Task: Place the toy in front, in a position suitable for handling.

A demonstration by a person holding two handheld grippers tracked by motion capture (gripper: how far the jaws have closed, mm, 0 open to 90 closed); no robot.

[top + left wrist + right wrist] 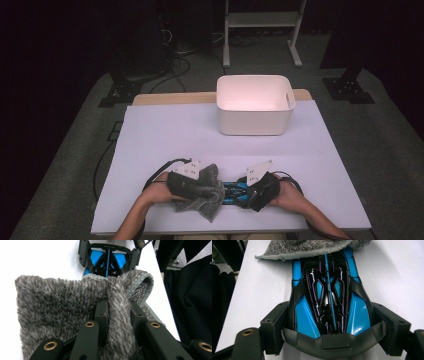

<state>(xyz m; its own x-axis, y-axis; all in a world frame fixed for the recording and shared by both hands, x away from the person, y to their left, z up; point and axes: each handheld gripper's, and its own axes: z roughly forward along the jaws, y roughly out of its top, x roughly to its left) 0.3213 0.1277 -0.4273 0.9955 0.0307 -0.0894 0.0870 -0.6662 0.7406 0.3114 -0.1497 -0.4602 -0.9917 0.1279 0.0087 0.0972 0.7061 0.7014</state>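
Lab/recording setup, dark room, white table, floor cables, metal stand

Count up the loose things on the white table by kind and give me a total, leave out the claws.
Grey fluffy cloth: 1
Blue and black toy car: 1
White bin: 1
Total: 3
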